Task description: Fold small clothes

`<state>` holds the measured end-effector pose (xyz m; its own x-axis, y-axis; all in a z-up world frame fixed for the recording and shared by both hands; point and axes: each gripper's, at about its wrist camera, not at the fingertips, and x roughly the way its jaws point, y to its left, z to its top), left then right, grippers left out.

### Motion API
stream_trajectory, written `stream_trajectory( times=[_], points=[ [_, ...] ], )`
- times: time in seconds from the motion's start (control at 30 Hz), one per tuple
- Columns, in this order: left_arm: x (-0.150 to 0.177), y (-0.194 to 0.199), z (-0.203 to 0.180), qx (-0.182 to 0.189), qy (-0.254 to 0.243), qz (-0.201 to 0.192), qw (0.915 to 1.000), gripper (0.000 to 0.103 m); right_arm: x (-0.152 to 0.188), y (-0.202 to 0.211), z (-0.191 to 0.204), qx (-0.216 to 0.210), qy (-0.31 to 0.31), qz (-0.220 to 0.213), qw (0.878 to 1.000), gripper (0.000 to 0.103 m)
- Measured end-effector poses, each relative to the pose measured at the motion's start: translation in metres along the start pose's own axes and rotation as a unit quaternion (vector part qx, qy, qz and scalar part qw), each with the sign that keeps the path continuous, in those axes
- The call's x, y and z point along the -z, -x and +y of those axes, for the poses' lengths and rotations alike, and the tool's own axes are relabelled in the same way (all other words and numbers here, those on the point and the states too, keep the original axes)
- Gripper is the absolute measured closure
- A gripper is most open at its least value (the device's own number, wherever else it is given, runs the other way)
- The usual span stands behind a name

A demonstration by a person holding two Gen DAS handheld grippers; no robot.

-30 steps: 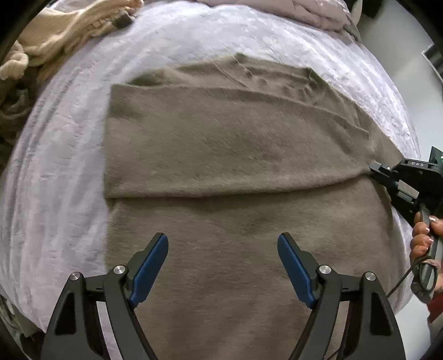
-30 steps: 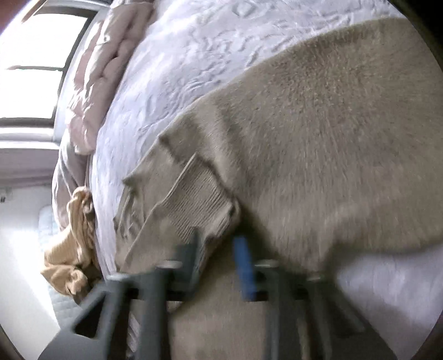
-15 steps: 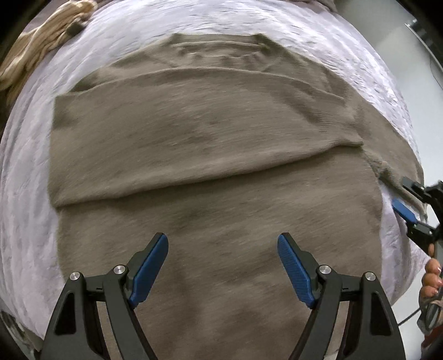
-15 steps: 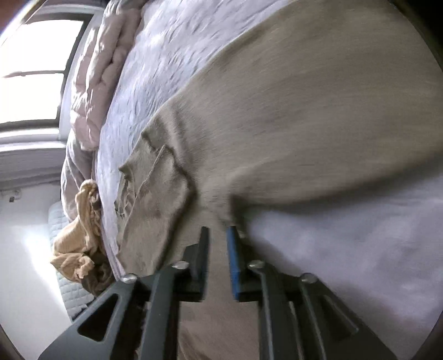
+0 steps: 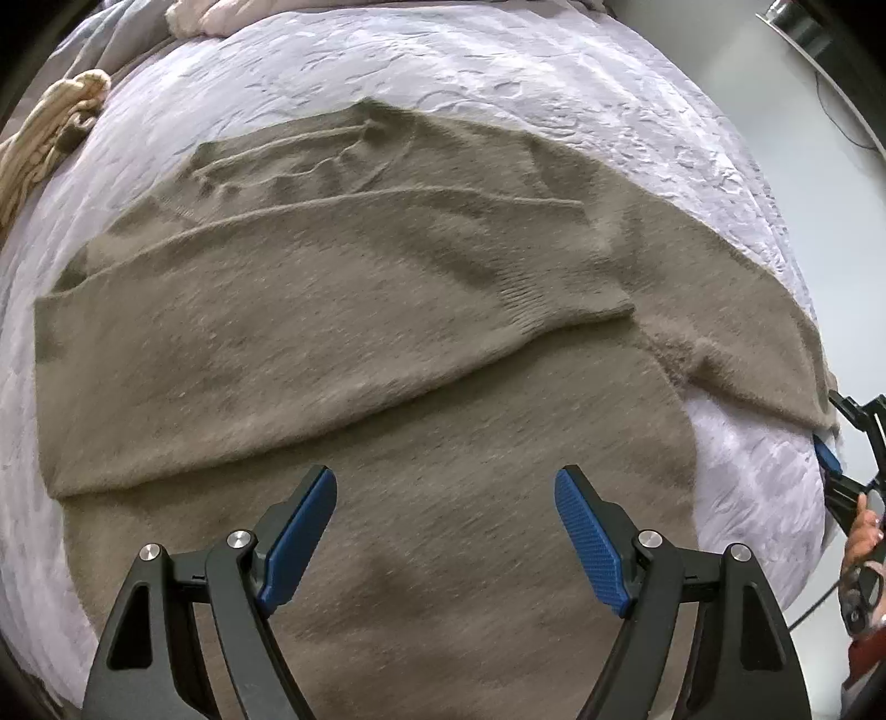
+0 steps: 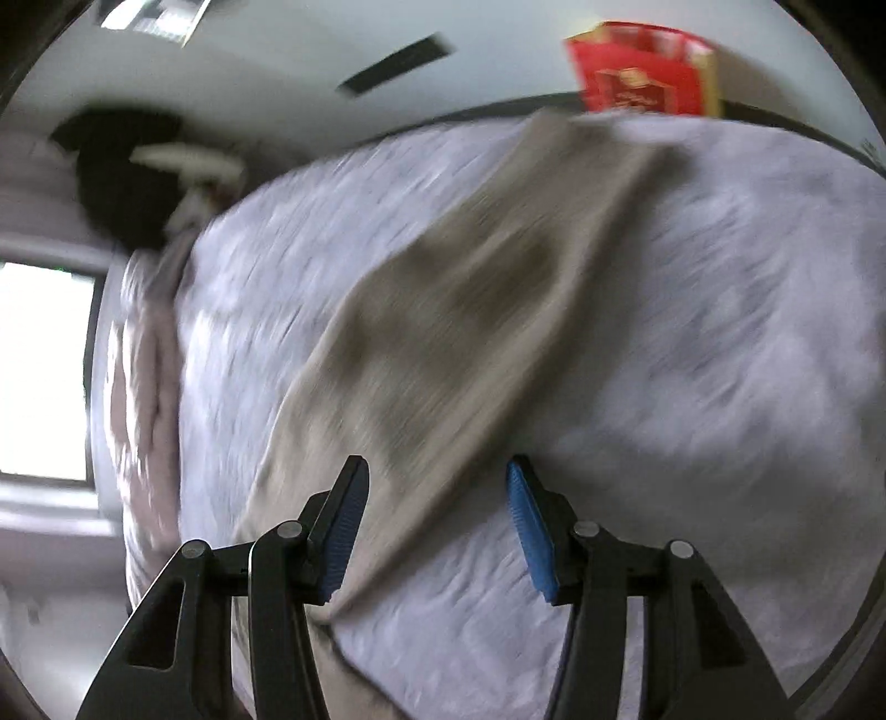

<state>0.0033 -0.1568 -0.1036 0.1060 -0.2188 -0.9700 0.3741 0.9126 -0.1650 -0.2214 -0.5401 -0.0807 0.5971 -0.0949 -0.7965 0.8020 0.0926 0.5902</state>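
The taupe knit sweater [image 5: 354,332] lies flat on the lavender quilted bedspread [image 5: 554,72], filling most of your left wrist view. One sleeve is folded across the body and lies as a wide band from the left edge to a ribbed cuff [image 5: 565,293] right of centre. The other sleeve [image 5: 747,332] runs out to the right, its end lying at the edge of the bed. The neckline end shows several shallow wrinkles at the far side.

Your left gripper [image 5: 446,531] hangs over the lower body of the sweater with its blue pads [image 5: 299,531] set wide apart and nothing between them.

Your right gripper [image 6: 437,526] stands at the end of the outstretched sleeve [image 6: 443,310]. Its blue pads [image 6: 531,531] are spread and the sleeve end lies in the gap between them, close to the left pad. This view is heavily blurred, so contact between pad and fabric cannot be confirmed. In the left wrist view the same gripper [image 5: 830,454] appears at the right edge, just beside the sleeve end, with your hand [image 5: 861,531] behind it.

Beyond the sweater, a beige garment [image 5: 44,133] is bunched at the far left of the bed and a pale pink blanket [image 5: 221,14] lies at the head. In the right wrist view a red box [image 6: 642,69] shows beyond the bed and a bright window [image 6: 44,365] at the left
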Motion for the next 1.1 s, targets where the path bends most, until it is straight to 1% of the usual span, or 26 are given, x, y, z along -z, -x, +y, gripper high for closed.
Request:
stream_trajectory(
  times=[0.13,0.17,0.2,0.23,0.27,0.3,0.33,0.37,0.4,0.47,0.5,0.57,0.6,0.67,0.73,0.77,0.8,0.87,0.9,0.97,1.0,1.03,1.07,1.1],
  points=[
    [-0.008,-0.005,-0.011,0.001,-0.001,-0.005,1.0000,0.022,-0.017,-0.012,-0.015,-0.040,-0.050,-0.003,0.998,0.047],
    [-0.008,-0.007,-0.013,0.001,0.000,-0.006,1.0000,0.022,-0.021,-0.015,-0.016,-0.057,-0.062,-0.002,0.996,0.050],
    [-0.008,-0.007,-0.013,0.001,0.000,-0.007,1.0000,0.022,-0.024,-0.019,-0.018,-0.072,-0.072,0.004,0.995,0.063],
    [-0.008,-0.006,-0.011,0.001,0.000,-0.007,1.0000,0.022,-0.027,-0.022,-0.017,-0.085,-0.080,0.012,0.993,0.085],
    [-0.007,-0.004,-0.009,0.000,0.000,-0.009,1.0000,0.022,-0.029,-0.026,-0.014,-0.105,-0.087,0.021,0.990,0.093],
    [-0.006,-0.002,-0.007,-0.002,0.001,-0.012,0.9999,0.022,-0.028,-0.026,-0.010,-0.121,-0.085,0.027,0.989,0.096],
    [-0.005,0.000,-0.003,-0.003,0.002,-0.016,0.9999,0.022,-0.026,-0.027,-0.002,-0.137,-0.076,0.032,0.987,0.096],
    [-0.001,0.004,0.002,-0.003,0.003,-0.019,0.9998,0.022,-0.025,-0.026,0.012,-0.154,-0.054,0.039,0.986,0.096],
    [0.000,0.006,0.006,-0.004,0.005,-0.022,0.9997,0.022,-0.021,-0.026,0.024,-0.161,-0.034,0.044,0.985,0.096],
    [0.001,0.011,0.015,-0.004,0.013,-0.030,0.9995,0.022,-0.014,-0.023,0.059,-0.179,0.027,0.060,0.982,0.096],
    [0.002,0.013,0.020,-0.004,0.017,-0.033,0.9993,0.022,-0.009,-0.023,0.080,-0.187,0.062,0.068,0.978,0.096],
    [0.004,0.018,0.035,-0.009,0.032,-0.042,0.9986,0.022,0.005,-0.024,0.124,-0.201,0.131,0.083,0.967,0.096],
    [0.006,0.021,0.046,-0.013,0.042,-0.046,0.9980,0.022,0.018,-0.027,0.152,-0.209,0.174,0.094,0.958,0.096],
    [0.010,0.024,0.064,-0.019,0.062,-0.051,0.9966,0.022,0.045,-0.033,0.194,-0.220,0.244,0.115,0.937,0.096],
    [0.015,0.027,0.087,-0.029,0.085,-0.054,0.9945,0.022,0.088,-0.044,0.237,-0.219,0.329,0.141,0.908,0.096],
    [0.018,0.028,0.097,-0.033,0.093,-0.055,0.9936,0.022,0.117,-0.053,0.257,-0.214,0.374,0.159,0.888,0.096],
    [0.022,0.029,0.109,-0.039,0.104,-0.056,0.9922,0.022,0.141,-0.063,0.270,-0.209,0.403,0.175,0.874,0.096],
    [0.030,0.030,0.129,-0.050,0.124,-0.058,0.9894,0.022,0.188,-0.083,0.285,-0.196,0.456,0.205,0.844,0.096],
    [0.035,0.030,0.141,-0.054,0.137,-0.058,0.9874,0.022,0.214,-0.096,0.290,-0.182,0.485,0.222,0.826,0.096],
    [0.043,0.030,0.157,-0.056,0.160,-0.058,0.9839,0.022,0.259,-0.128,0.290,-0.146,0.526,0.264,0.795,0.095],
    [0.048,0.030,0.165,-0.055,0.171,-0.058,0.9820,0.022,0.279,-0.146,0.284,-0.116,0.539,0.289,0.782,0.095],
    [0.052,0.029,0.171,-0.054,0.178,-0.058,0.9809,0.022,0.293,-0.156,0.269,-0.082,0.549,0.302,0.775,0.095],
    [0.056,0.029,0.176,-0.053,0.184,-0.059,0.9798,0.022,0.303,-0.166,0.262,-0.055,0.553,0.309,0.772,0.095],
    [0.060,0.028,0.179,-0.052,0.187,-0.059,0.9793,0.022,0.305,-0.173,0.258,-0.044,0.545,0.312,0.777,0.094]
  ],
)
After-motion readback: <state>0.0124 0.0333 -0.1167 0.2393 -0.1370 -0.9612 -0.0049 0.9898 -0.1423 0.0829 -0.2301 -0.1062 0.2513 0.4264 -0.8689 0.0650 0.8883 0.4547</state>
